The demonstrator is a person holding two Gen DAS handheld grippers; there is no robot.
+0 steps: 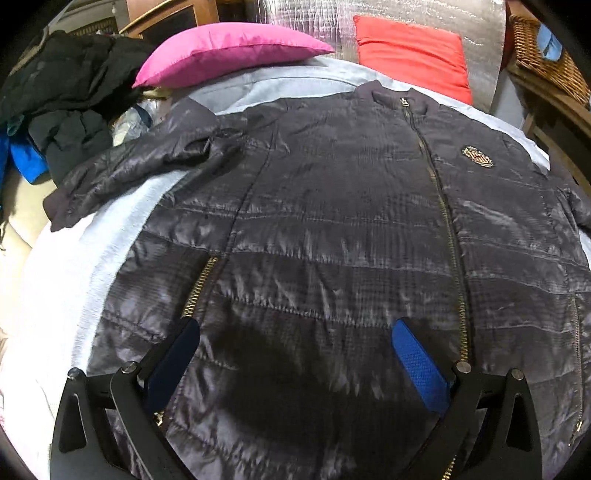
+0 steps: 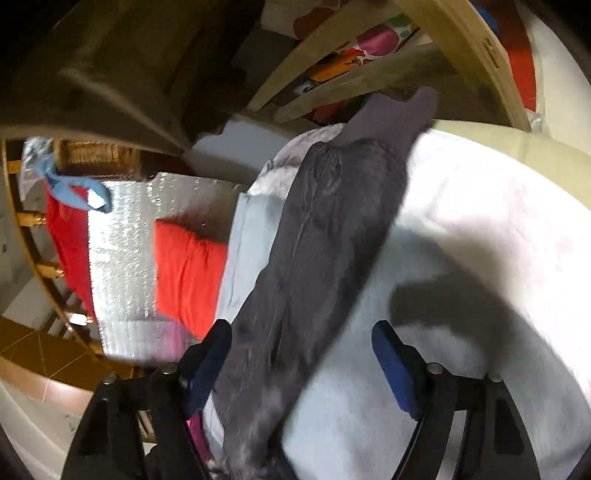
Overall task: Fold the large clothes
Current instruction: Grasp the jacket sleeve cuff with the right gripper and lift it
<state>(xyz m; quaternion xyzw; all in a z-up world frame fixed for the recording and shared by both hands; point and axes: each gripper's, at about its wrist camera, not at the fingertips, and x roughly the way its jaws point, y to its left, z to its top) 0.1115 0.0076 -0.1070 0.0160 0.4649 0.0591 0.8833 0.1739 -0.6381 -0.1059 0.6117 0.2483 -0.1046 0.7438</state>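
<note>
A dark grey quilted jacket [image 1: 332, 206] lies front up on a pale blue sheet [image 1: 85, 280], zipped, with a gold crest on the chest. Its left sleeve [image 1: 136, 173] is bent outward. My left gripper [image 1: 295, 332] is open, hovering over the jacket's lower front, its blue pads apart. In the right wrist view the jacket's other sleeve [image 2: 317, 236] stretches away over the white sheet [image 2: 461, 229]. My right gripper [image 2: 301, 338] is open, its jaws either side of the sleeve, not closed on it.
A pink pillow [image 1: 225, 51] and a red pillow [image 1: 410, 51] lie at the head of the bed against silver foil [image 1: 295, 18]. A pile of dark clothes [image 1: 62, 92] sits at the left. A wicker basket [image 1: 546, 48] and wooden furniture [image 2: 424, 48] stand at the right.
</note>
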